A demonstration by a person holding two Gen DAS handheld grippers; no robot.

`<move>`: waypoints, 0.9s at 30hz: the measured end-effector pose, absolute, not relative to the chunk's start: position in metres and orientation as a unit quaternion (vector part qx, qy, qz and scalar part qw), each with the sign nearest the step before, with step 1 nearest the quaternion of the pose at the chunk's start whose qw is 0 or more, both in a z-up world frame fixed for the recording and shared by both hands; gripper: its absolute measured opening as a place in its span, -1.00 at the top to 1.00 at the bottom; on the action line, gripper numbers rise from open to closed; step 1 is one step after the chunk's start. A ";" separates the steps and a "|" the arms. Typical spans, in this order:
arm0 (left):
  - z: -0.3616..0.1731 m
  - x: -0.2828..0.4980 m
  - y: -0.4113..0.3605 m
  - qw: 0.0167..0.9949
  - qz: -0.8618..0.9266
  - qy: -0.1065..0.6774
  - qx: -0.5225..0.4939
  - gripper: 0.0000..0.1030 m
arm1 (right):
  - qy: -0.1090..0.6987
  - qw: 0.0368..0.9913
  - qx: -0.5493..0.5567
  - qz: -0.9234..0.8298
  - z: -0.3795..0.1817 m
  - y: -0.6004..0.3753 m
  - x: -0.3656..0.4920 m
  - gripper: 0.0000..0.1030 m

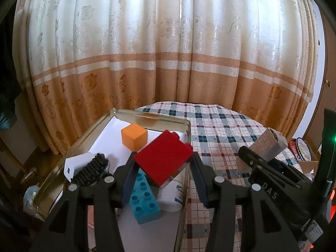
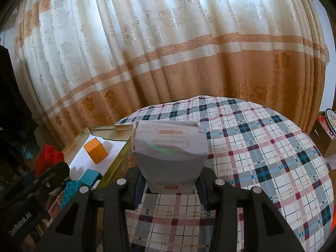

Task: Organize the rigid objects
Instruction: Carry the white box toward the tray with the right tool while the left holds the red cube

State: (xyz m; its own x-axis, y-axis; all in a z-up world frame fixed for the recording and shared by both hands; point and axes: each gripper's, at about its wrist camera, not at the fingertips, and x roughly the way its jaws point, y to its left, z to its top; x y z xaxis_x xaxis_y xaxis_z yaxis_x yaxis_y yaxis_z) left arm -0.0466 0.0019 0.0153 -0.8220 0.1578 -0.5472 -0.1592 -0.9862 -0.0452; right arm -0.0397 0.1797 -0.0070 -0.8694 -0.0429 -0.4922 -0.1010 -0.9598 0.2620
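One cream and orange flowered curtain (image 1: 168, 63) fills the upper half of both views. Below it lies one plaid tablecloth (image 2: 262, 157), spread across the lower right. One open metal tin (image 1: 151, 115), lined with white paper, sits at the lower left of the left wrist view, on the cloth's left edge.

Inside the tin are one orange cube (image 1: 134, 138) near the far wall, one teal studded brick (image 1: 142, 201) lying flat near the bottom, one black ribbed object (image 1: 92, 168) at the left and one white tube (image 1: 174, 197), mostly hidden.

The left gripper (image 1: 162, 166) angles downward over the tin, its tongs clamped on one red studded brick (image 1: 163, 159), held tilted above the teal brick. The right gripper (image 2: 170, 180) points down over the cloth at the bottom centre of its view, tongs narrowed on one grey cardboard box (image 2: 170, 153), held upright just right of the tin.

Writing: "DAS" on the right gripper's body in the left view; "enRobot.AI" on the left gripper in the right view. The box's print is too small to read.
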 end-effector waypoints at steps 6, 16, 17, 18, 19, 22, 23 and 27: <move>0.015 -0.047 0.002 0.084 0.954 0.001 -0.288 0.04 | 0.137 0.018 -0.253 0.958 -0.008 0.178 -0.039 0.14; 0.010 -0.045 -0.002 0.078 0.954 0.002 -0.291 0.04 | 0.104 0.015 -0.236 0.966 0.000 0.167 -0.026 0.14; 0.010 -0.045 -0.003 0.077 0.954 0.001 -0.291 0.04 | 0.100 0.014 -0.234 0.967 0.001 0.164 -0.024 0.14; 0.010 -0.046 -0.004 0.077 0.954 -0.001 -0.290 0.04 | 0.095 0.013 -0.231 0.968 0.002 0.162 -0.022 0.14; 0.011 -0.046 -0.006 0.077 0.954 -0.003 -0.290 0.04 | 0.090 0.012 -0.230 0.969 0.003 0.159 -0.022 0.14; 0.014 -0.045 -0.010 0.074 0.956 -0.004 -0.284 0.04 | 0.083 0.006 -0.230 0.970 0.003 0.150 -0.022 0.14; 0.014 -0.045 -0.012 0.073 0.956 -0.004 -0.283 0.04 | 0.081 0.003 -0.232 0.969 0.002 0.148 -0.022 0.14; 0.016 -0.047 -0.018 0.067 0.958 -0.009 -0.280 0.04 | 0.074 -0.011 -0.234 0.969 0.005 0.136 -0.023 0.14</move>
State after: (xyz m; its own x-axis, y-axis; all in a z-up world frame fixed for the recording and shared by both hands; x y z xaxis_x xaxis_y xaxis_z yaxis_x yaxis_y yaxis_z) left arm -0.0473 -0.0181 0.0162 -0.8338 0.1335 -0.5357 -0.1238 -0.9908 -0.0542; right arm -0.0228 0.1362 0.0048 -0.8900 -0.0567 -0.4524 -0.0131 -0.9886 0.1497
